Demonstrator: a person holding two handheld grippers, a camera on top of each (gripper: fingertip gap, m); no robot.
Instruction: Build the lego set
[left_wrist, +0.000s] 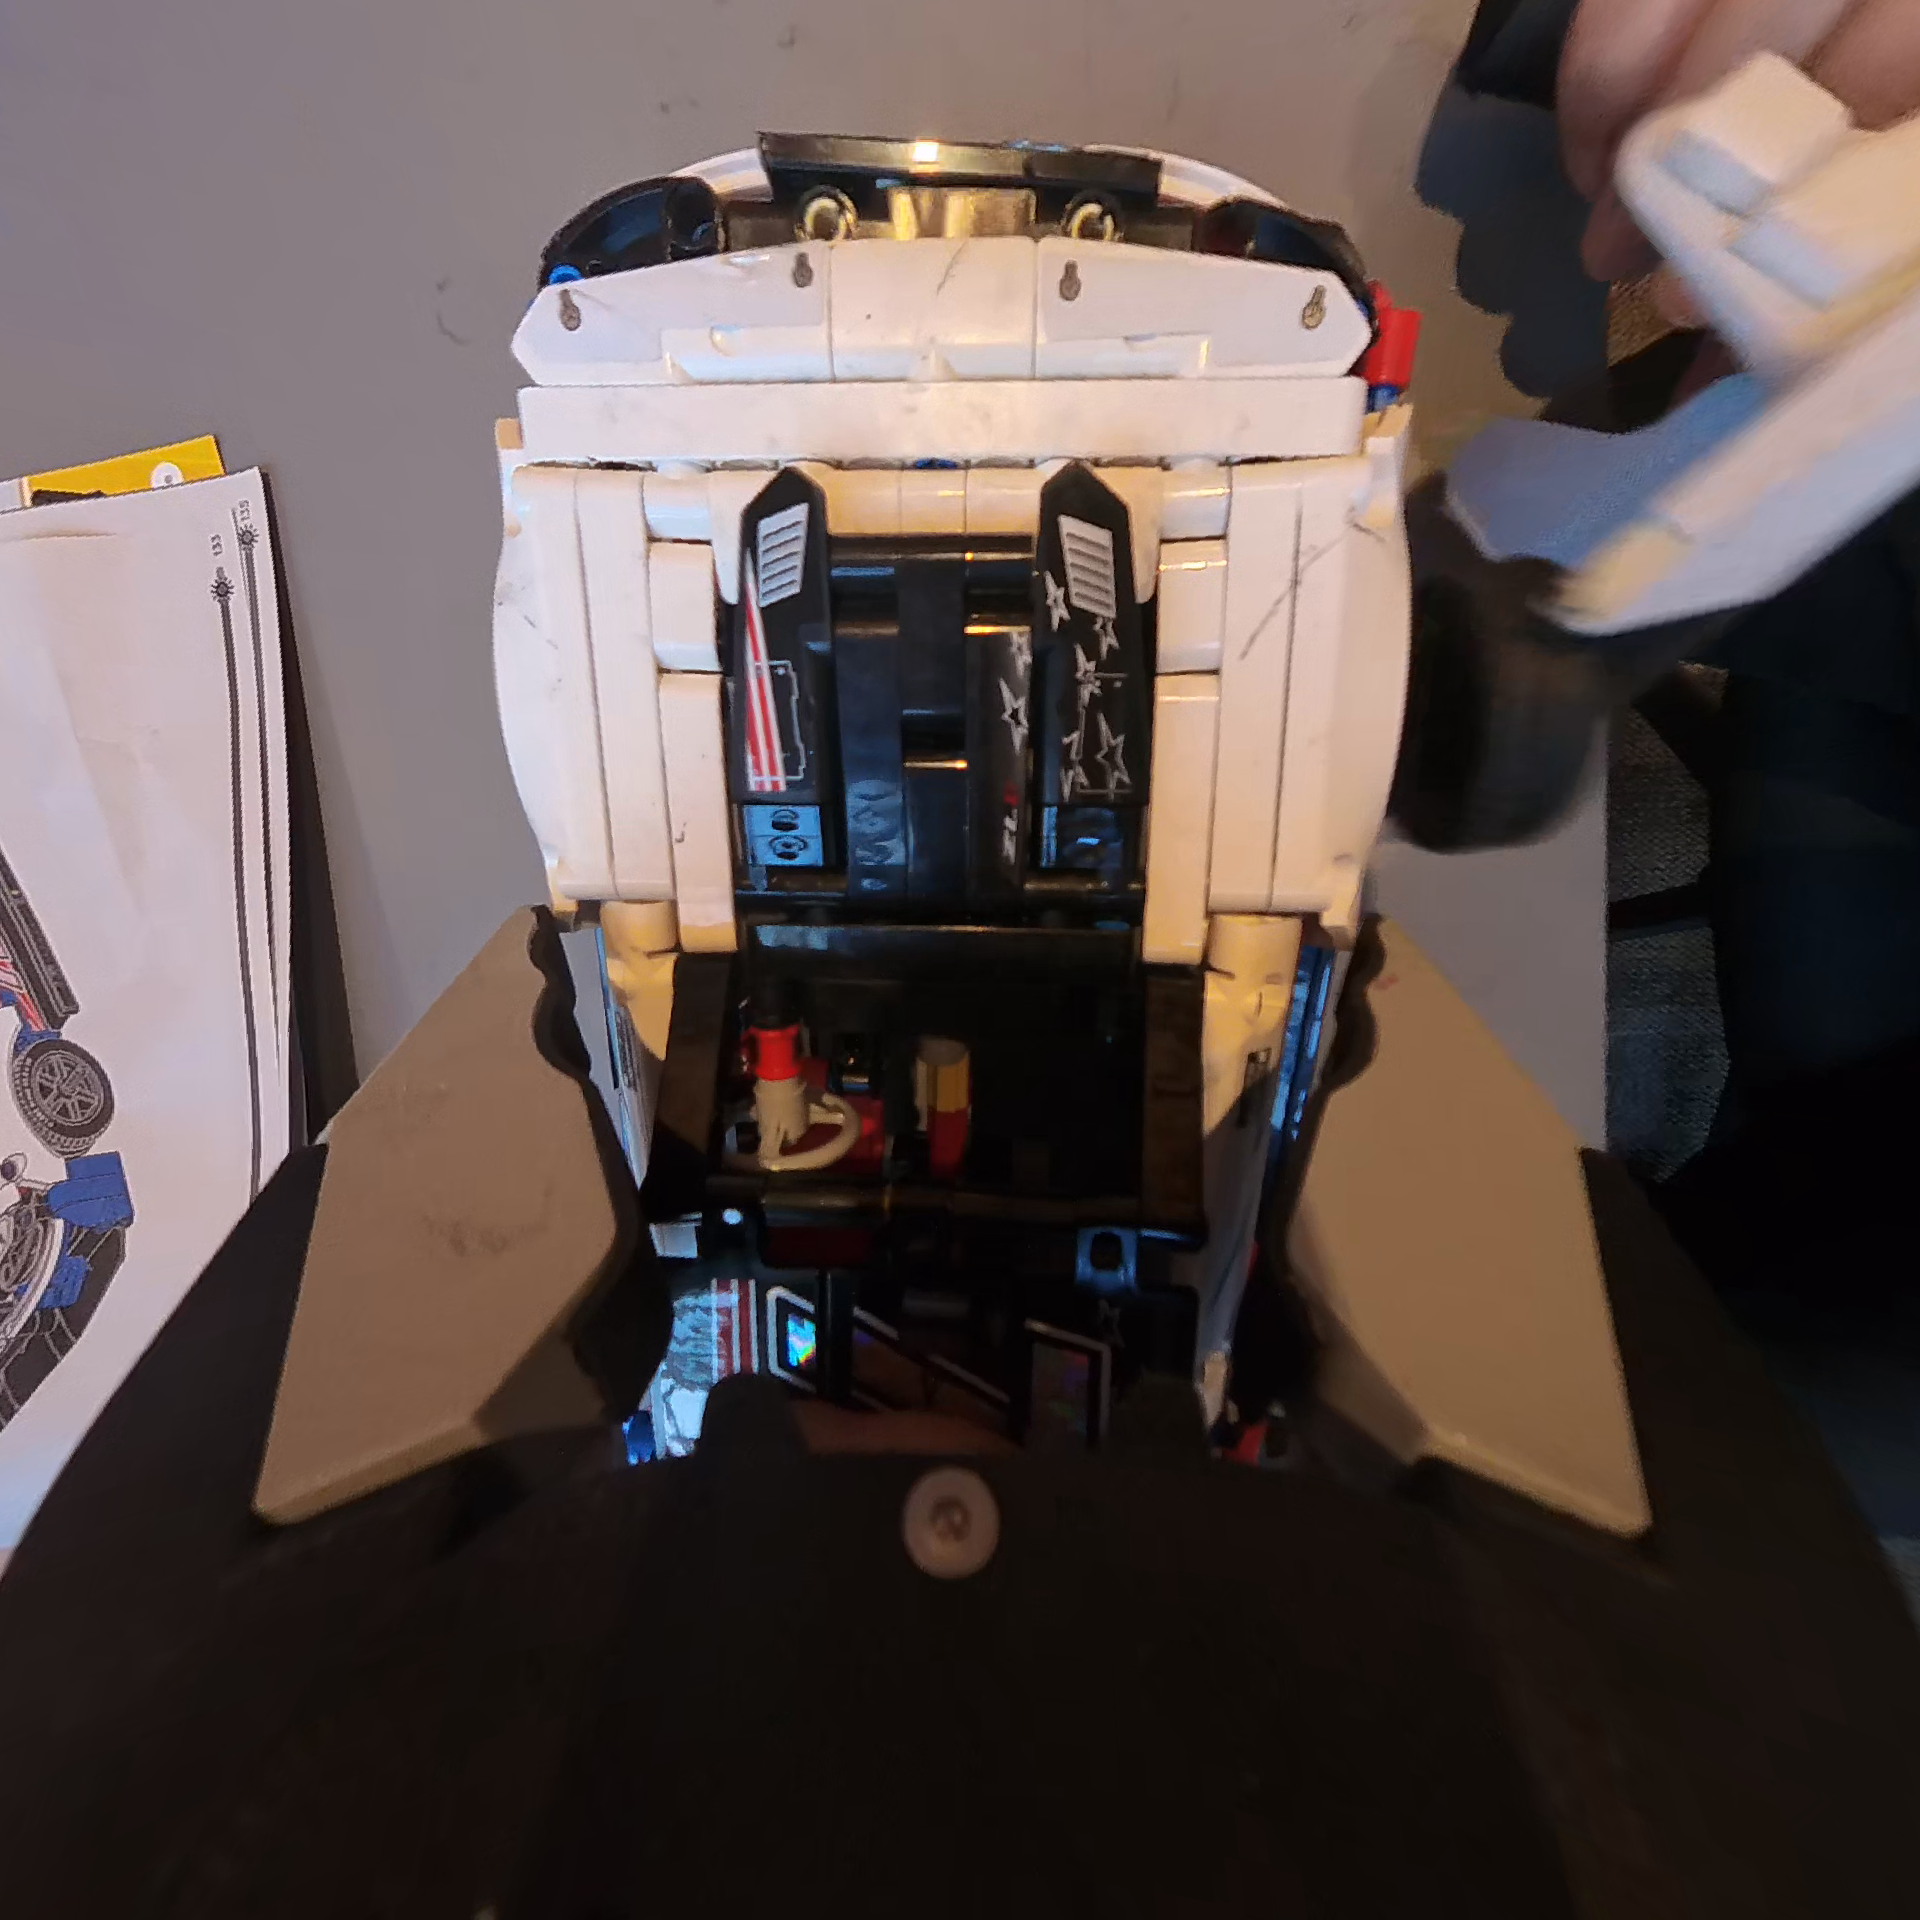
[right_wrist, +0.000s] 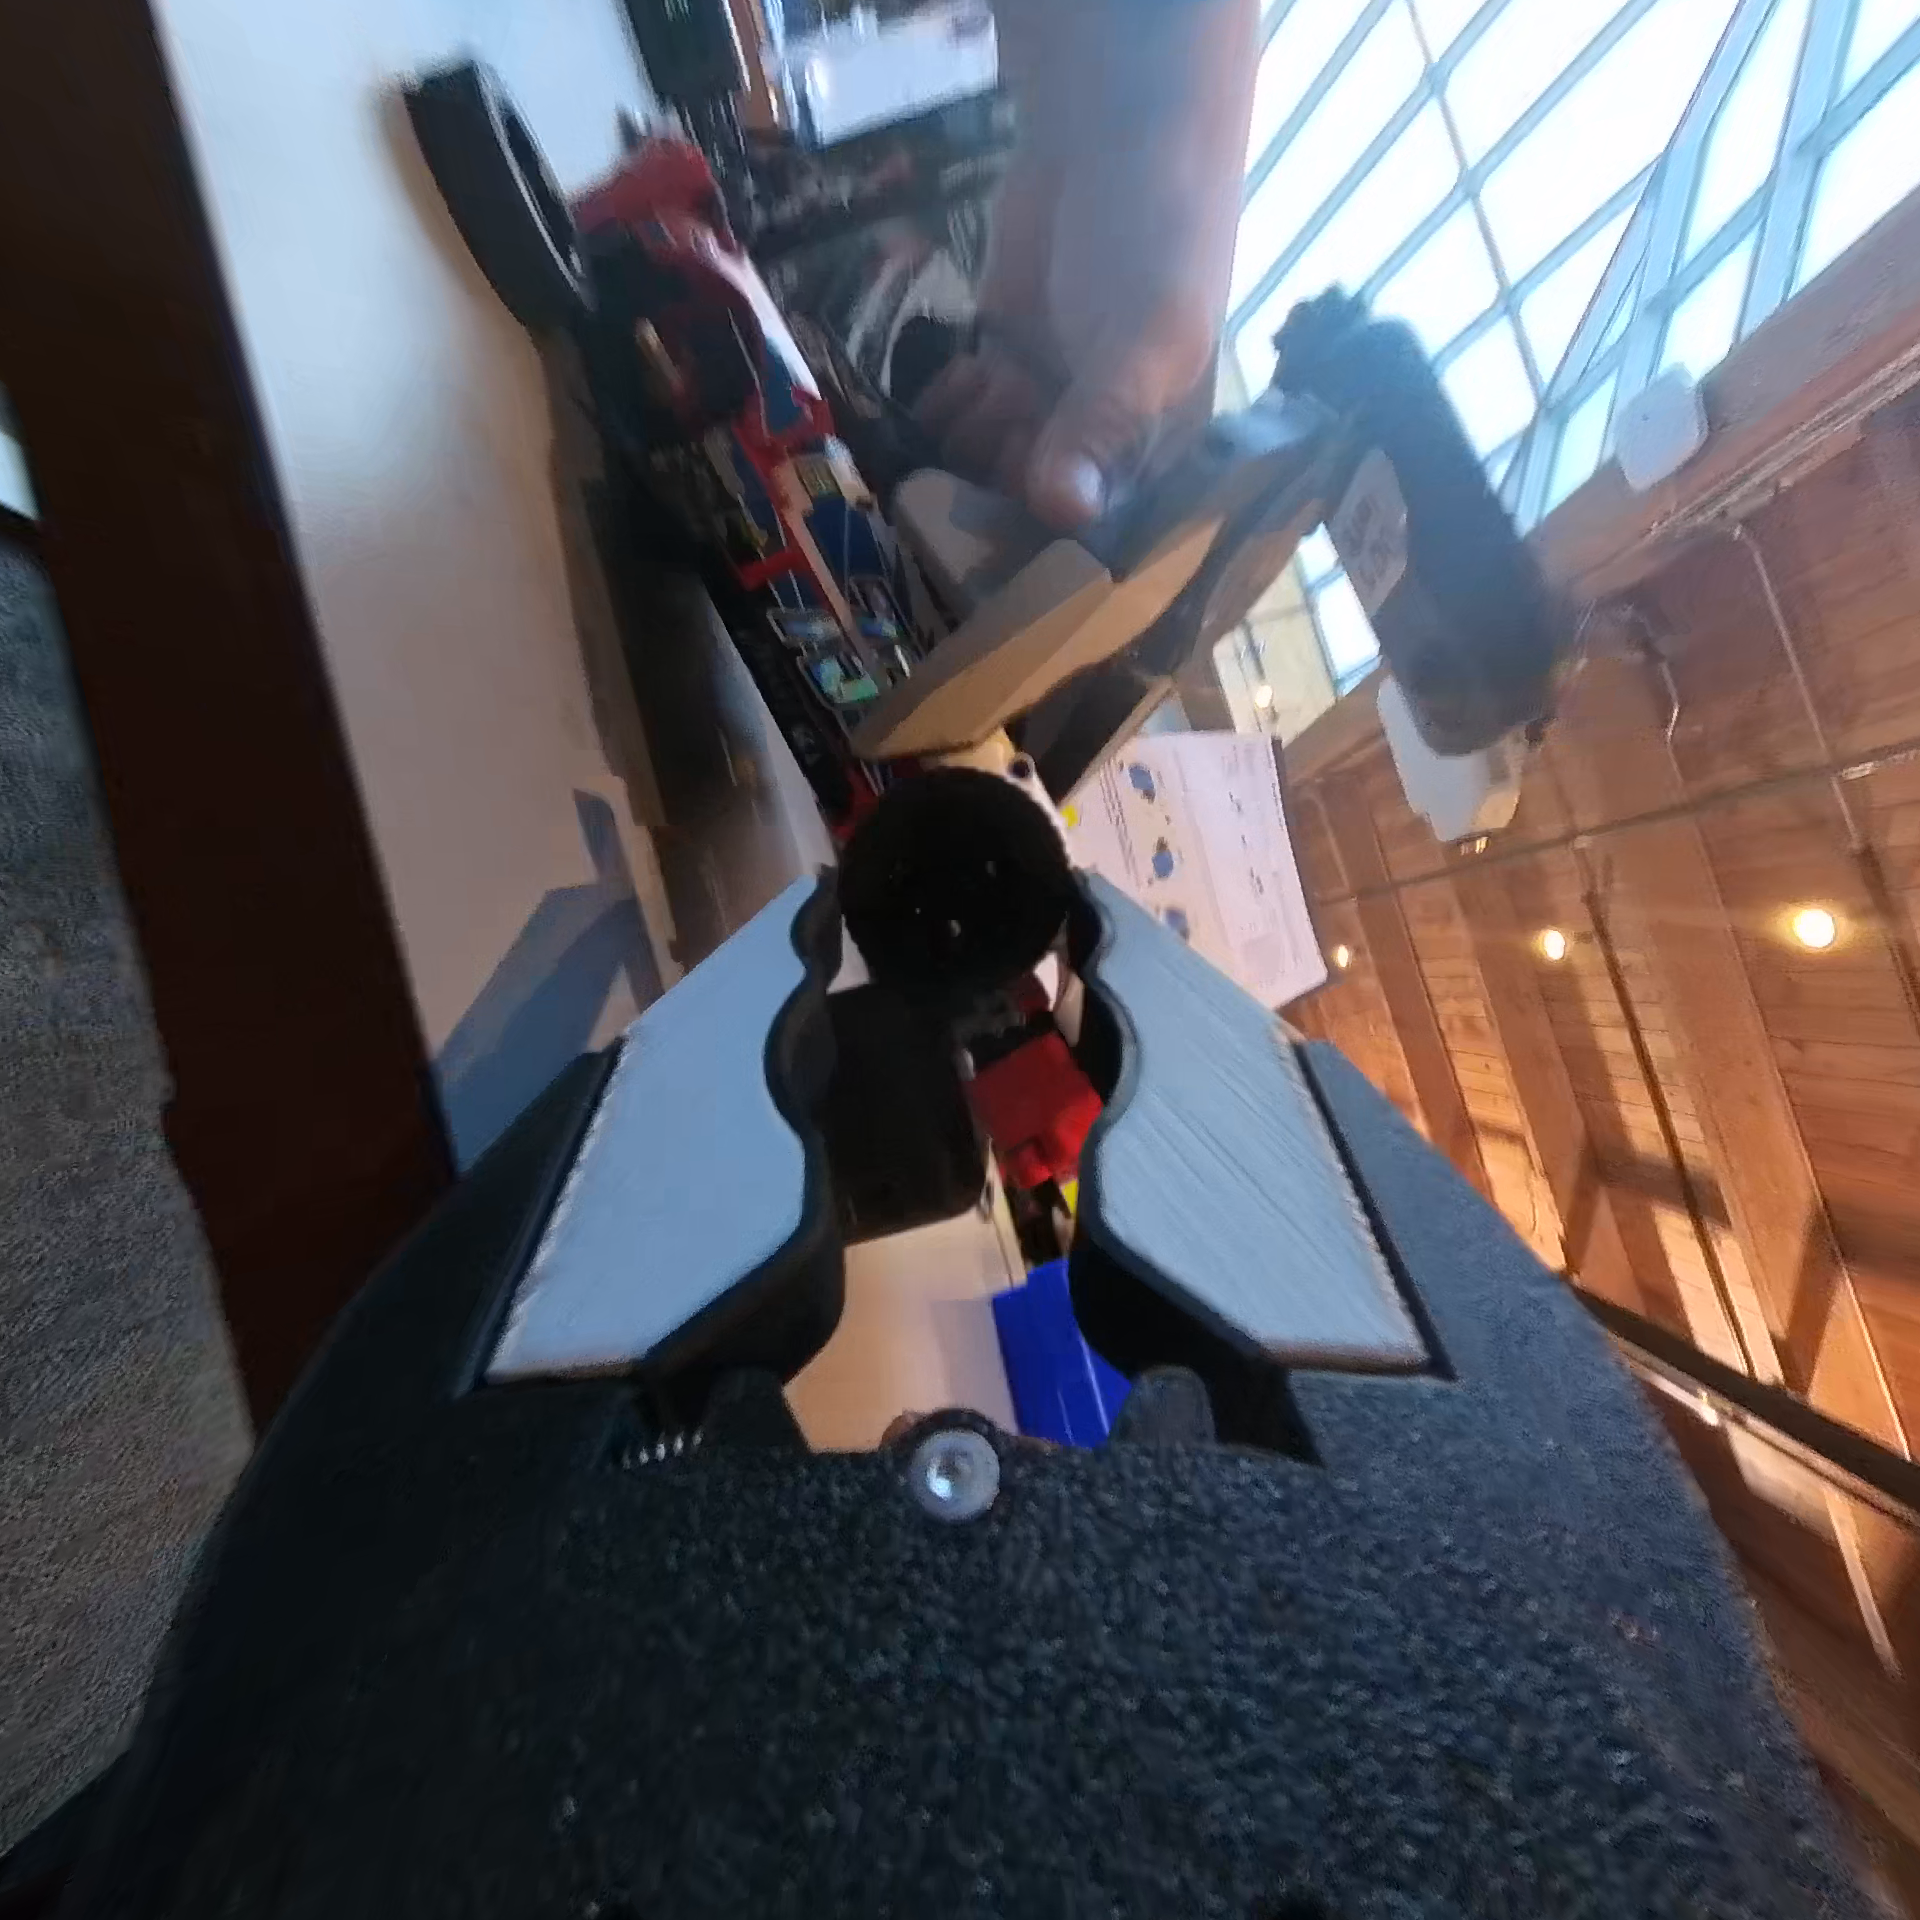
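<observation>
A white lego car with black star and stripe panels and an open cockpit fills the left wrist view, nose pointing away. My left gripper is shut on its body, one finger on each side. My right gripper is closed around a black wheel on the car's side, with red, blue and yellow parts behind it. In the left wrist view the right gripper is blurred at the upper right, at that wheel, with a hand above it.
The instruction booklet lies open on the grey table left of the car; it also shows in the right wrist view. A window and a wooden wall are behind. A hand holds the left gripper.
</observation>
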